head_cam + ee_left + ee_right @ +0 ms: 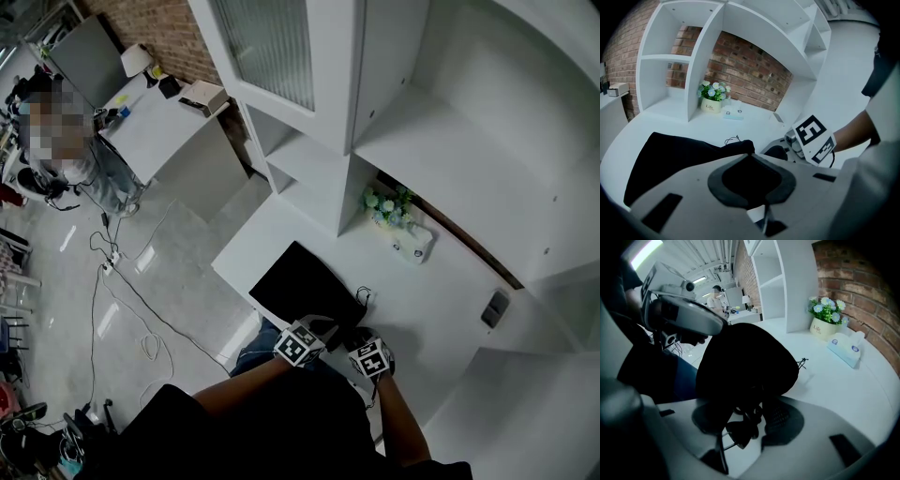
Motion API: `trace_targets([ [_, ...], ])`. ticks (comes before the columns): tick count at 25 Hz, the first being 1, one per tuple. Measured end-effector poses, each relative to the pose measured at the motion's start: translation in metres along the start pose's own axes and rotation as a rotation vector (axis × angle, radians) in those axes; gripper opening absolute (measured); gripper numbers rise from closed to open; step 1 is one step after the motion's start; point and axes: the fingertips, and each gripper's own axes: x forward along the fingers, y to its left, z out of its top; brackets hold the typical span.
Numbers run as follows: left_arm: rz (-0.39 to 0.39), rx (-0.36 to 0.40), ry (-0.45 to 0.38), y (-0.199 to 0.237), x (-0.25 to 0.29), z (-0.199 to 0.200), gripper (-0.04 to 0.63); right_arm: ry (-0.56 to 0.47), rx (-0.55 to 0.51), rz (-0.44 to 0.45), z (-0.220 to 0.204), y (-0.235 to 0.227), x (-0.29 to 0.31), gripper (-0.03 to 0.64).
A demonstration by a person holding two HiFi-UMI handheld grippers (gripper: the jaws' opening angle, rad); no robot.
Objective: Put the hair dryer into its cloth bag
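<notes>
Left gripper (749, 154) pinching one cloth bag (670, 154), right gripper (750, 409) spread, one hair dryer plug (738, 432) between

White shelving (701, 56) backs onto a brick wall (750, 70) above a white counter (450, 300) beside grey floor (178, 281)
</notes>
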Motion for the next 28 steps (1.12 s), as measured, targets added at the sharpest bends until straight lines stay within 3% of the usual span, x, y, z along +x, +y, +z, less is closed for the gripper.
trace_targets([
  [18,-0.008,-0.039,-0.040,-0.001,-0.008,0.006,0.031,-0.065,-0.004,0.015,0.049,0.005,0.031,0.202],
  [28,-0.005,-0.034,-0.033,0.002,-0.013,-0.003,0.031,0.008,0.010,0.023,0.041,0.011,0.046,0.209],
])
